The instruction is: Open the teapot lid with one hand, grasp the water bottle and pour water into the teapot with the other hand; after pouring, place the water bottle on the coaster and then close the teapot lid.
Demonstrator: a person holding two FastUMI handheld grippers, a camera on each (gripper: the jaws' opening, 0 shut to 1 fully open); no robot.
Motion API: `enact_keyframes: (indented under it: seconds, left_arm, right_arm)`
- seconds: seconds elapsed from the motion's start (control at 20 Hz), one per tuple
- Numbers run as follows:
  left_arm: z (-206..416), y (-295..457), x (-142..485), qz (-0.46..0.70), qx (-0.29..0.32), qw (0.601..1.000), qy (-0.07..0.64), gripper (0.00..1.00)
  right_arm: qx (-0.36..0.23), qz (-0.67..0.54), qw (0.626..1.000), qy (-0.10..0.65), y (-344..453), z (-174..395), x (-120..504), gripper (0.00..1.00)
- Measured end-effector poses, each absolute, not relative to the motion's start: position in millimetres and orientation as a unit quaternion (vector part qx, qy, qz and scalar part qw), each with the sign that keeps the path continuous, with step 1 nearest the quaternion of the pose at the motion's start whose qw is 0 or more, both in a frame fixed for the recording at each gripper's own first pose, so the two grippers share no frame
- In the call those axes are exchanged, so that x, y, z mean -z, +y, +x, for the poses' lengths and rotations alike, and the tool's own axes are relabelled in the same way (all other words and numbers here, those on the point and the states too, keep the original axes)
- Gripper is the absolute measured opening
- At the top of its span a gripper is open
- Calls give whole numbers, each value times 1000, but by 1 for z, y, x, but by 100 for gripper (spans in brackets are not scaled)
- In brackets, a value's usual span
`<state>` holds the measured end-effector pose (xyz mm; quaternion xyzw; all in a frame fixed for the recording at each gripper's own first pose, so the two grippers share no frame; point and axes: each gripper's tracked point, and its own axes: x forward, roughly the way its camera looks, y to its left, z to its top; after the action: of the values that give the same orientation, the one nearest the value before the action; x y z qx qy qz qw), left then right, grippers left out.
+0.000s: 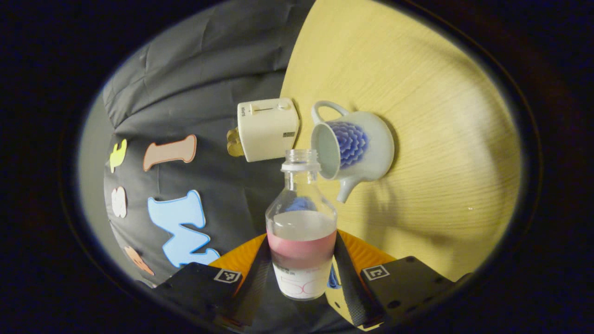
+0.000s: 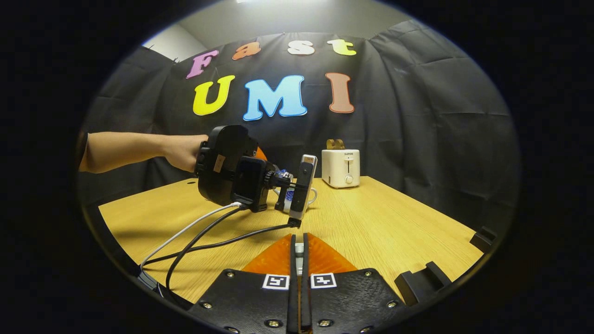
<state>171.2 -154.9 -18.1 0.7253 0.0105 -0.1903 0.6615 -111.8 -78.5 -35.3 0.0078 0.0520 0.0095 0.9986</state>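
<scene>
Clear plastic water bottle (image 1: 301, 232) (uncapped, tilted) gripped by left gripper (image 1: 300, 273), mouth at glossy teapot (image 1: 352, 144) centre-frame; right gripper (image 2: 299, 278) pinched nearly closed.

Teapot (image 2: 310, 195) mostly hidden behind left tool (image 2: 241, 176); lid indiscernible.

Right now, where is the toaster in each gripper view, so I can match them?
Left gripper view: toaster upper centre, turned sideways, above the water bottle, left of the teapot.
Right gripper view: toaster right of centre, at the far edge of the table.
Shared landmark: the table.
</scene>
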Motion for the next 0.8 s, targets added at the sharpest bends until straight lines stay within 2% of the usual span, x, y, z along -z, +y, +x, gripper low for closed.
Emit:
enact_keyframes:
  seconds: [0.4,0.5,0.7,0.8]
  left_arm:
    - [136,-115,1,530,208,822,10,85]
    - [127,-98,2,465,208,860,21,85]
    - [117,-64,-14,367,184,912,9,85]
    - [115,-44,-22,306,174,936,9,85]
  right_arm:
    - [-26,-1,999,35,-69,-93,18,3]
    - [-49,18,997,52,-57,-87,24,3]
    - [-65,41,994,76,-46,-82,25,2]
    - [-65,20,997,40,-40,-80,-8,2]
